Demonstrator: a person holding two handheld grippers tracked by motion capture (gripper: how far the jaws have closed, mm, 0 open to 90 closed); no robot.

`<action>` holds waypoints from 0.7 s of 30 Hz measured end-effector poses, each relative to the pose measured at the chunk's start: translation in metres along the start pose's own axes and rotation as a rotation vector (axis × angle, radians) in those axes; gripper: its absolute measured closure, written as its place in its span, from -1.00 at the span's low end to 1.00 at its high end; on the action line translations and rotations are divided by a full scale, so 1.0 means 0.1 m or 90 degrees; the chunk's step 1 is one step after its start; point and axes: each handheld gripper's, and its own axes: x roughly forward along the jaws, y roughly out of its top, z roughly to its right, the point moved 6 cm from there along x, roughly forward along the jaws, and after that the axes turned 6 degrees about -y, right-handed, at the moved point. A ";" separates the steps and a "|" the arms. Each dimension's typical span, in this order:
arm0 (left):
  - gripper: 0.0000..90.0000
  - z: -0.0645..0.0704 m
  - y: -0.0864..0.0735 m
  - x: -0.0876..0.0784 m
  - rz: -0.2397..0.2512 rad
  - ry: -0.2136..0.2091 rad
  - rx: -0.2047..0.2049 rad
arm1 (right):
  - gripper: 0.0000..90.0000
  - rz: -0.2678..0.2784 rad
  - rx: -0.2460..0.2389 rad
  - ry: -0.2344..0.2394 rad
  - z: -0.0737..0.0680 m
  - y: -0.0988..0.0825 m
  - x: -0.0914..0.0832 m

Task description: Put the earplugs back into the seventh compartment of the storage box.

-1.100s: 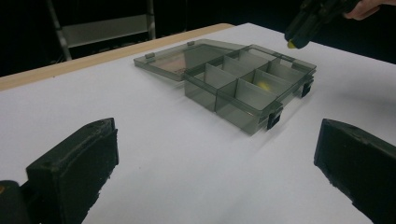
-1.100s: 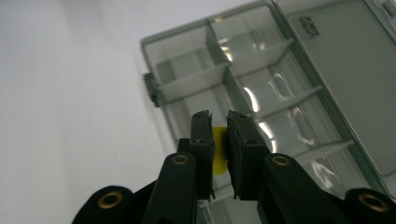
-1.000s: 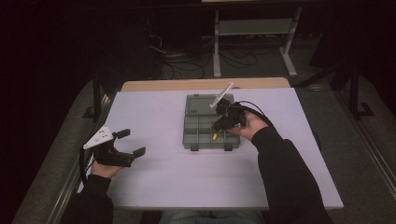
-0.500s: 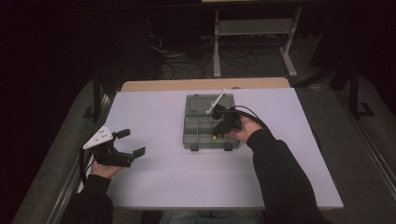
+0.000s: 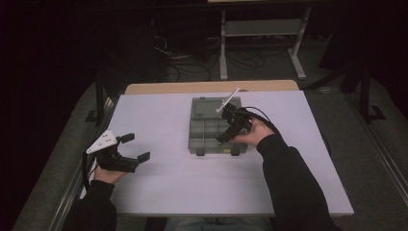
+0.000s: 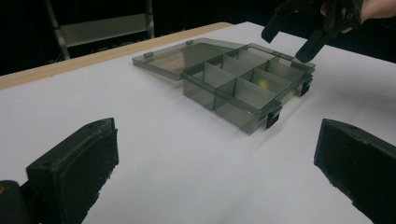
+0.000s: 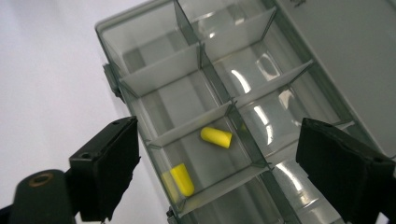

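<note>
A clear grey organizer box (image 5: 206, 137) lies mid-table with its lid (image 5: 207, 107) folded open behind it. My right gripper (image 5: 225, 135) hovers over the box's right side, and its jaws have just been opening; they now stand wide with nothing gripped. Below them, two yellow earplugs (image 7: 216, 137) (image 7: 182, 178) lie loose in one compartment of the box (image 7: 159, 70). At the table's left edge my left gripper (image 5: 136, 147) is open and holds nothing. It faces the box (image 6: 243, 86), and the right gripper (image 6: 286, 44) shows beyond it.
The white tabletop (image 5: 159, 187) has free room in front of and left of the box. A wooden strip (image 5: 159, 88) runs along its far edge. Behind the table, a metal stand (image 5: 260, 29) and cables sit on the dark floor.
The right hand has shifted a little leftward over the box, and its gripper's jaws have spread apart. The left gripper has stayed put.
</note>
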 end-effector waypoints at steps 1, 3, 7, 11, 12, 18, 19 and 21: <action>-1.00 0.00 0.00 0.00 0.000 0.000 0.000 | -0.78 0.003 0.001 -0.005 0.00 0.00 -0.02; -1.00 0.00 0.00 0.00 -0.001 0.000 0.001 | -1.00 0.017 0.005 -0.017 0.01 -0.01 -0.07; -1.00 0.01 0.00 0.00 -0.002 0.000 0.003 | -1.00 0.046 0.012 -0.028 0.01 -0.03 -0.17; -1.00 0.01 0.00 0.00 -0.001 0.000 0.001 | -1.00 0.072 0.028 -0.031 0.03 -0.08 -0.29; -1.00 0.01 0.00 0.00 -0.001 0.001 0.000 | -1.00 0.076 0.033 -0.031 0.03 -0.10 -0.31; -1.00 0.00 0.00 0.01 -0.003 0.003 0.000 | -1.00 0.094 0.040 -0.040 0.05 -0.23 -0.43; -1.00 0.00 0.00 0.01 -0.004 0.003 -0.001 | -1.00 0.095 0.044 -0.042 0.05 -0.26 -0.45; -1.00 0.00 -0.01 0.01 -0.004 0.004 -0.001 | -1.00 0.100 0.051 -0.043 0.06 -0.32 -0.49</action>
